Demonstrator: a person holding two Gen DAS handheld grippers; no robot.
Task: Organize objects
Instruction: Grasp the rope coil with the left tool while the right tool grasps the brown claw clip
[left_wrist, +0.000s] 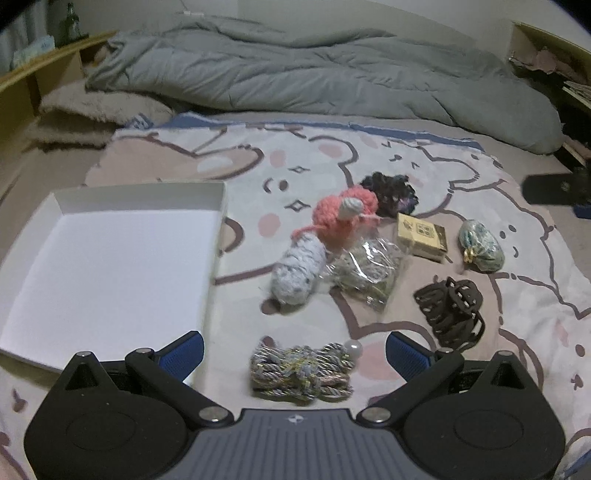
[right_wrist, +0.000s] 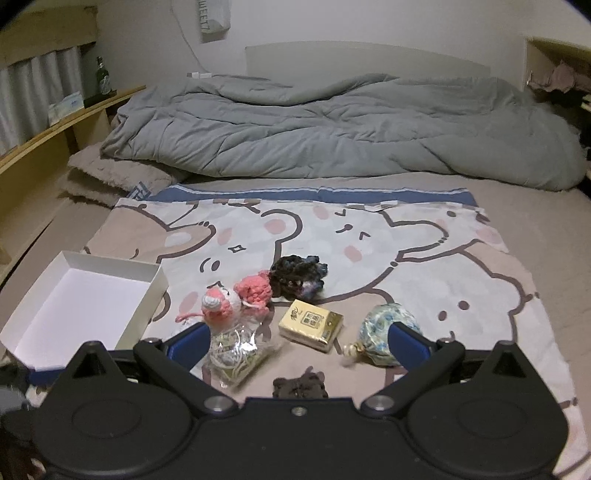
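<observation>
White shallow cardboard box tray (left_wrist: 110, 258) sits on the cartoon-bear printed blanket (left_wrist: 314, 166) at my left, and nothing is inside it in either view, so I judge the organizing as not started: every item is loose on the blanket.

Near to far from my left wrist view. My left gripper (left_wrist: 294, 349) has its fingers wide apart, holding nothing, hovering just over the bundle of twisted pastel cords with a pearl bead (left_wrist: 301, 373), which lies between the blue pads. Probably my first pick, but that is a guess. Right of it, the dark brown plastic claw hair clip (left_wrist: 450, 310). Then the fuzzy white-blue knitted roll (left_wrist: 297, 271), touching the clear crinkly plastic bag of thin bands (left_wrist: 364, 271). Behind those, the coral pink crocheted toy with a white cap (left_wrist: 341, 214), the small gold-yellow printed paper box (left_wrist: 421, 236), and the blue-green floral fabric pouch with a gold tie (left_wrist: 482, 245). Farthest of the group, the dark purple-black crocheted scrunchie (left_wrist: 389, 192).

My right gripper (right_wrist: 297, 345) also has its fingers spread, empty, hanging above the bag and near the pouch, touching neither as far as I can tell.

Left to do: all eight items into the tray. The tray's near corner lies under my left finger in view, contact unclear.

Beyond the blanket, a rumpled grey duvet (left_wrist: 314, 74) on the bed; a green glass bottle (right_wrist: 102, 79) on the wooden side shelf (right_wrist: 62, 118).
</observation>
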